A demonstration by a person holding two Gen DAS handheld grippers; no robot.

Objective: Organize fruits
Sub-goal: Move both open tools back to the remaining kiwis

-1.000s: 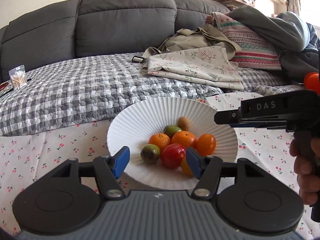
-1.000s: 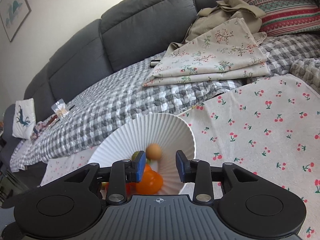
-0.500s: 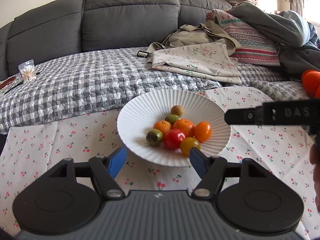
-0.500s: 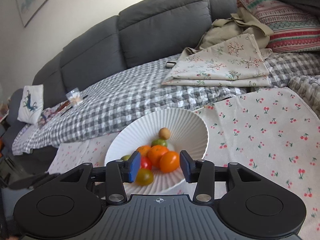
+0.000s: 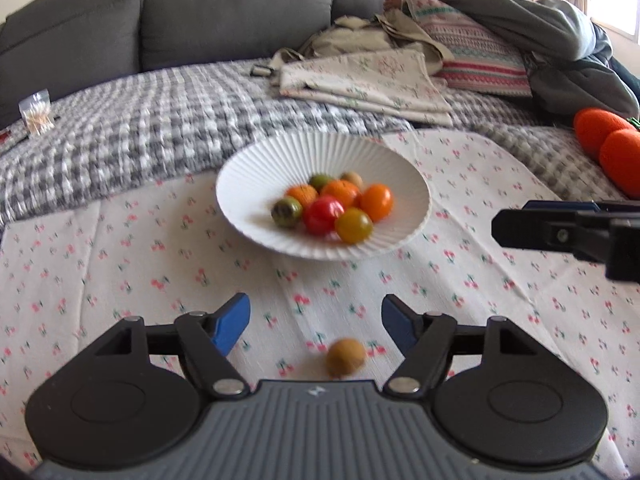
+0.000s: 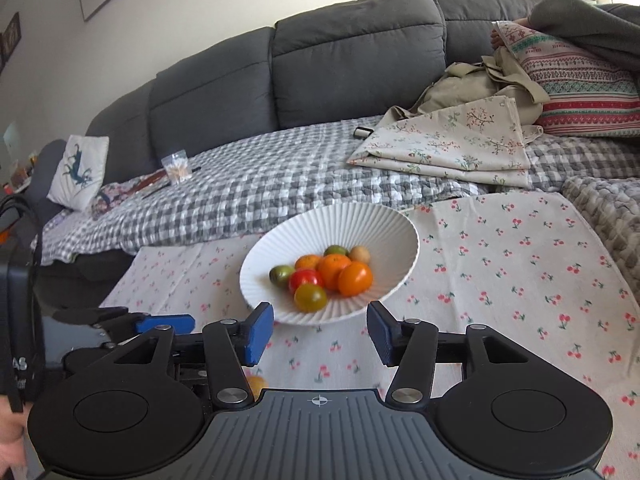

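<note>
- A white ribbed bowl (image 5: 248, 184) stands on the cherry-print cloth (image 5: 120, 264) and holds eight small fruits: two green, two mandarin-like orange ones, one smooth orange tomato (image 5: 376, 201), one red tomato (image 5: 323, 213), one yellow-green tomato (image 5: 353, 225) and one tan round fruit (image 5: 353, 178) at the back.
- A ninth fruit, a brown round one (image 5: 345, 357), lies on the cloth outside the bowl, between the fingers of the left hand-held gripper (image 5: 316, 322) and touching neither blue pad.
- The left hand-held gripper points down at the cloth short of the bowl; its jaws have just been opening and stand wide apart, gripping nothing.
- The right hand-held gripper (image 6: 320, 334) is tilted toward the near rim of the bowl; its jaws have just been opening too, and nothing lies between them.
- In the left wrist view the right hand-held gripper reaches in level from the right edge, well apart from the bowl.
</note>
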